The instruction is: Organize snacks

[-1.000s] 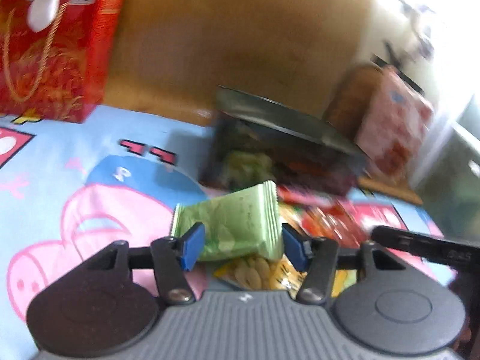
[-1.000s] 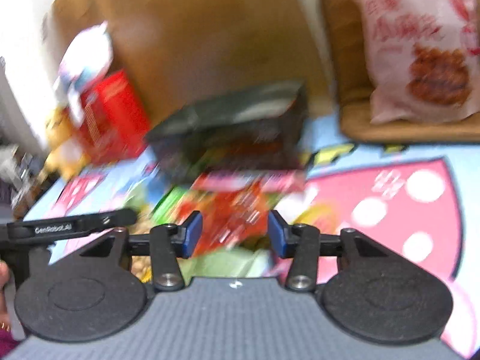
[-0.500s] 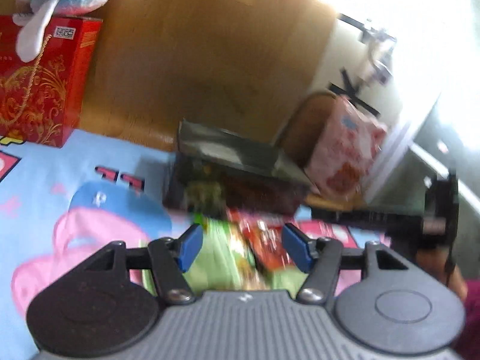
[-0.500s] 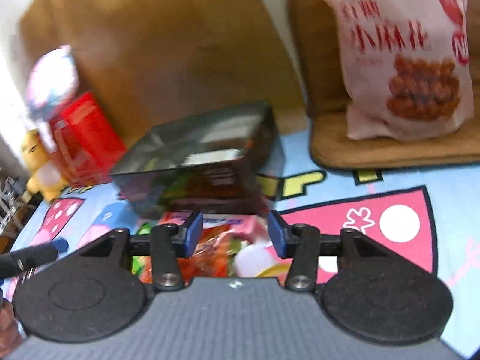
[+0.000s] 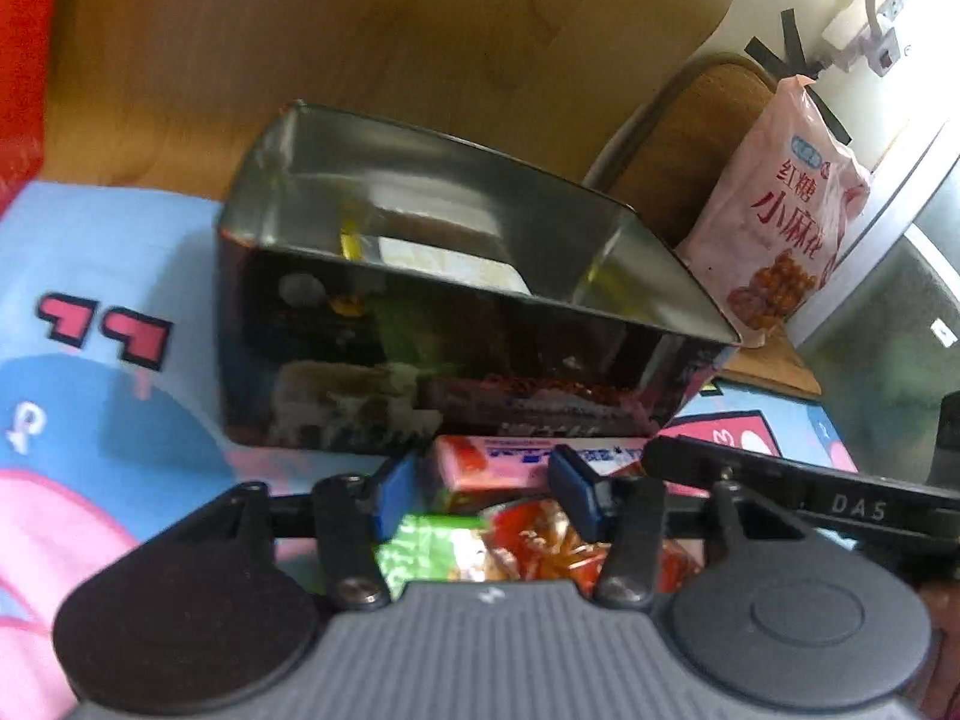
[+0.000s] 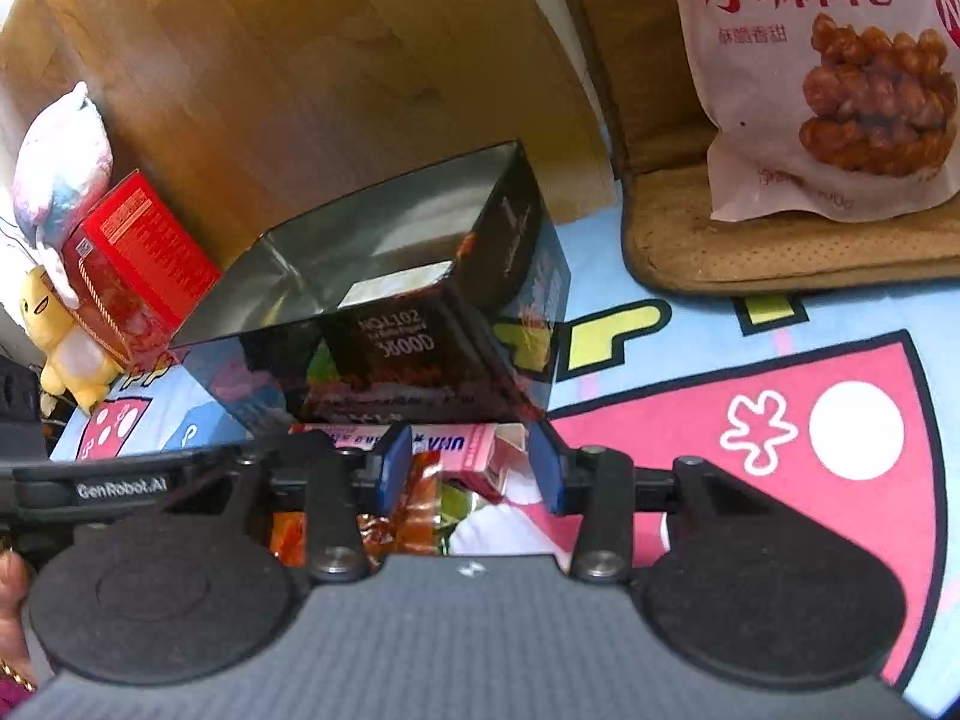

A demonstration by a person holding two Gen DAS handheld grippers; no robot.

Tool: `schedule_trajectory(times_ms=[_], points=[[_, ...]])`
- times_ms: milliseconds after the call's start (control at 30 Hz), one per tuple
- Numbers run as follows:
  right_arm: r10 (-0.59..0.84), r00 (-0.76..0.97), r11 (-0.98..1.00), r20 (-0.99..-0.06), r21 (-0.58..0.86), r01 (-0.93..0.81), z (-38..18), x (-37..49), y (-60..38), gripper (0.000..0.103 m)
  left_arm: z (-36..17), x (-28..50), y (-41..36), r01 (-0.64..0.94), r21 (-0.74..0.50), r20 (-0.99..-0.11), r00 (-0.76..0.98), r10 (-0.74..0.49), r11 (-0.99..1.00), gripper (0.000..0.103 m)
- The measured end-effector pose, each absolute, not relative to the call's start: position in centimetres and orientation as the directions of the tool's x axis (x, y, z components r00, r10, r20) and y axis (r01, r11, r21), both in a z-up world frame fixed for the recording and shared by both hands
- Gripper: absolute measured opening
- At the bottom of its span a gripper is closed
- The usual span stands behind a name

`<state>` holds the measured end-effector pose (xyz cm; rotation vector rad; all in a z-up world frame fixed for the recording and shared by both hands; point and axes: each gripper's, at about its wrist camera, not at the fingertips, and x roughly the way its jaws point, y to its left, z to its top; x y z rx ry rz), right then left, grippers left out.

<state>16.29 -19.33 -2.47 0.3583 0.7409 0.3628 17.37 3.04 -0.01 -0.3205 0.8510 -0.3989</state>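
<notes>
A dark tin box [image 5: 468, 324] with a shiny inside stands open on the cartoon mat [image 5: 120, 300]. It also fills the middle of the right wrist view, tin box [image 6: 420, 312]. A pile of snacks lies just in front of it: a pink box [image 5: 516, 468], a green packet [image 5: 432, 546] and a red packet [image 5: 540, 546]. My left gripper [image 5: 486, 495] hovers over this pile with its jaws closing. The pads press on nothing. My right gripper [image 6: 469, 468] is beside it, its jaws closing too, with the end of the pink box [image 6: 456, 456] between the pads, not pinched.
A pink bag of fried dough twists [image 6: 828, 78] leans on a brown woven cushion [image 6: 780, 240] at the back right. A red gift box [image 6: 138, 264] and plush toys [image 6: 60, 162] stand at the left. A wooden board [image 5: 360, 30] rises behind the tin.
The green packet that stood between the left jaws a second ago now lies low in the pile. Both grippers have moved closer to the tin, and the left jaws have narrowed.
</notes>
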Motion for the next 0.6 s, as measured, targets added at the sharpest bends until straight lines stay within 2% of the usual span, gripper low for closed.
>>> schedule_trajectory(times_ms=[67,100,133,267,433,600], points=[[0.442,0.685,0.876,-0.58,0.442,-0.191,-2.6,16.3,-19.1,0.044,-0.2,17.5,3.1,0.191,-0.44,-0.658,0.597,-0.459,0.878,0.045],[0.444,0.683,0.877,-0.58,0.437,-0.199,-2.4,16.0,-18.8,0.03,0.1,17.3,3.4,0.183,-0.439,-0.661,0.597,-0.455,0.879,0.044],[0.452,0.681,0.875,-0.576,0.434,-0.213,-2.2,15.6,-18.6,0.026,0.3,16.9,3.5,0.176,-0.439,-0.661,0.601,-0.449,0.881,0.044],[0.432,0.731,0.888,-0.528,0.392,-0.241,-0.4,13.6,-17.8,0.026,2.5,15.0,4.2,0.191,-0.453,-0.608,0.649,-0.458,0.871,0.043],[0.452,0.804,0.878,-0.388,0.352,-0.323,2.6,8.5,-17.2,0.026,6.5,10.2,5.5,0.245,-0.446,-0.479,0.747,-0.461,0.861,0.043],[0.475,0.81,0.867,-0.344,0.337,-0.366,2.7,3.2,-17.1,0.026,6.8,4.9,5.8,0.276,-0.441,-0.43,0.77,-0.471,0.854,0.044]])
